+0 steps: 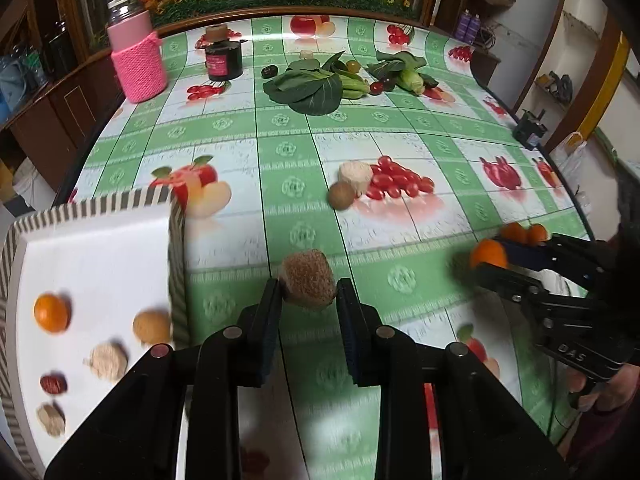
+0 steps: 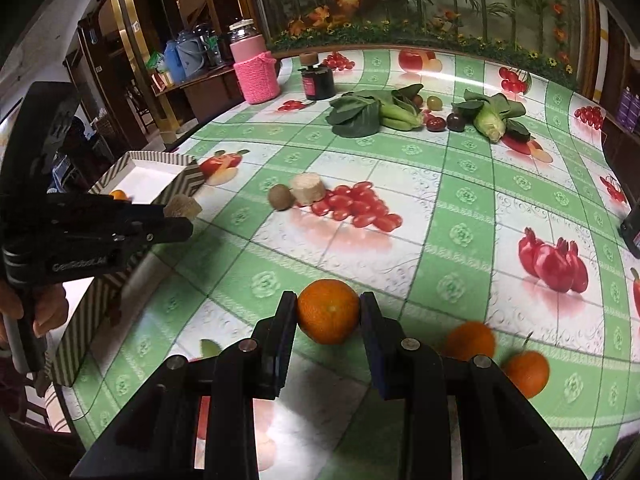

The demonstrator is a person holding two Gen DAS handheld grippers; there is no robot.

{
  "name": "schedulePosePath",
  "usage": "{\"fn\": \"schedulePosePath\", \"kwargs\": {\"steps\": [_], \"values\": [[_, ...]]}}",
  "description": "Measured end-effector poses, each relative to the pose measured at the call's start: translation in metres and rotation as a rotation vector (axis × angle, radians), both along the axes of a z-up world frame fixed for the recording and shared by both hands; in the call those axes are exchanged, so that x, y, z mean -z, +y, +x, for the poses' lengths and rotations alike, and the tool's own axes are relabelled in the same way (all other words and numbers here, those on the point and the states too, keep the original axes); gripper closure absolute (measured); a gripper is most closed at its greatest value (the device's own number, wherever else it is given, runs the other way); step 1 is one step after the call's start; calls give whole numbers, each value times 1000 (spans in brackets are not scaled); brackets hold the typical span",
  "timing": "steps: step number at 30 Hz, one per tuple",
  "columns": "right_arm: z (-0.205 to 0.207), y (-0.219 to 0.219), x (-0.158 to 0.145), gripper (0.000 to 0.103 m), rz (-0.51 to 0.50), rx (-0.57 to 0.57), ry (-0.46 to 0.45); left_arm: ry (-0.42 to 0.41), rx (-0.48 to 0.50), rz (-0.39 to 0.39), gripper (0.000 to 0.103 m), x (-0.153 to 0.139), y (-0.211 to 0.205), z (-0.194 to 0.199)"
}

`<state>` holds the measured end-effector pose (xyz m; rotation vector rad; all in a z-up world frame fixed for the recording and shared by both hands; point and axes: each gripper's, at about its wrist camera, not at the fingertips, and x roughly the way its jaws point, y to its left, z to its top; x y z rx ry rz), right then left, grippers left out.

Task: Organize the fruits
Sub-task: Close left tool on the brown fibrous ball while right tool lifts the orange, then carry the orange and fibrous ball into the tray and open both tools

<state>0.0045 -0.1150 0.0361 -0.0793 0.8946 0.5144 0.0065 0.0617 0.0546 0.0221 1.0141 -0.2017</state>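
Both claws are loaded: the left claw is clamped on a rough brown chunk just off the striped tray's near corner, and the right claw is clamped on an orange above the bench, toward its right edge. The chunk looks crumbly and is pinched only by its sides, so it could slip or break on the way over the tray wall; clipping that raised wall is the likelier fault. The round orange could roll out of the pads. Both claws probably head for the same tray, so they may collide. Two loose oranges lie beside the right claw. A kiwi and a pale chunk wait mid-bench, clear of the path; greens and a pink-sleeved jar stand along the far edge.
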Motion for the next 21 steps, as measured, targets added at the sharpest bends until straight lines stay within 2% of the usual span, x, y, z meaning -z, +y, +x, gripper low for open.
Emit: {"fn": "schedulePosePath", "kwargs": {"steps": [11, 21], "values": [[-29, 29, -13, 70, 23, -40, -28, -41, -64, -11, 78, -21, 40, -47], [-46, 63, -28, 70, 29, -102, -61, -83, -188, 4, 78, -40, 101, -80]]}}
